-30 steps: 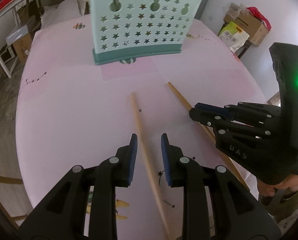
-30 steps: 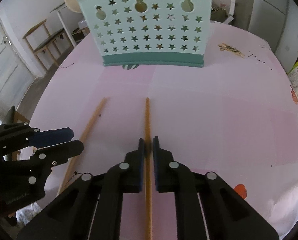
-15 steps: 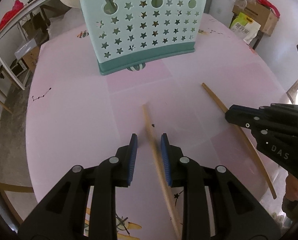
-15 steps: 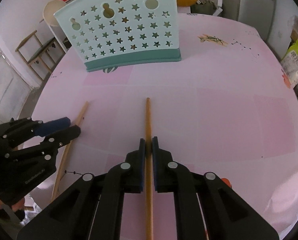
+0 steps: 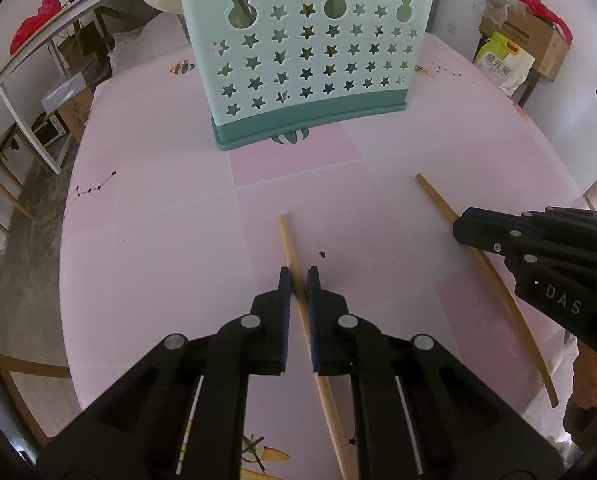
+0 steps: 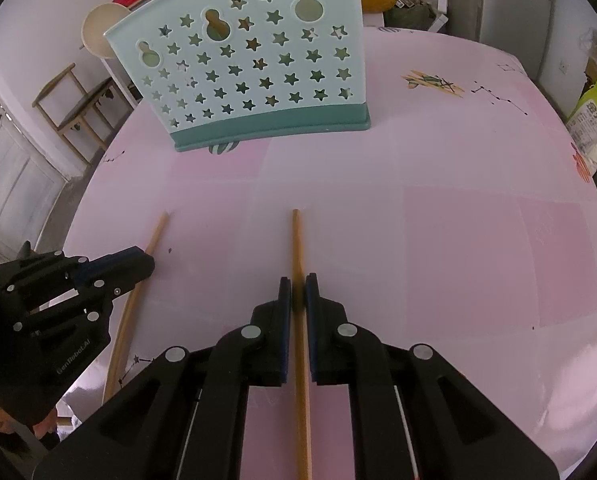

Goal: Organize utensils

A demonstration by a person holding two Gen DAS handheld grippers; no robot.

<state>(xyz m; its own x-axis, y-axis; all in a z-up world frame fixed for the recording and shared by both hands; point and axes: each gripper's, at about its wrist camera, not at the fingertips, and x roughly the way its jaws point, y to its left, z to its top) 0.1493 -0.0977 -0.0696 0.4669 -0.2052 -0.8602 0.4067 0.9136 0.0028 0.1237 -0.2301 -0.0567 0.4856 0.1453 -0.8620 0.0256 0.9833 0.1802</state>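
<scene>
Pink tabletop in front of the star-punched utensil holder bears two chopsticks: left gripper is closing on the left chopstick, right gripper clamps the right chopstick, so lift both level before tipping them holderward.

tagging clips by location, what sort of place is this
Probably a lived-in home room, used partly for storage. A round table under a pink printed cover holds a teal utensil holder and chopsticks; cardboard boxes and a wooden chair stand around it.
</scene>
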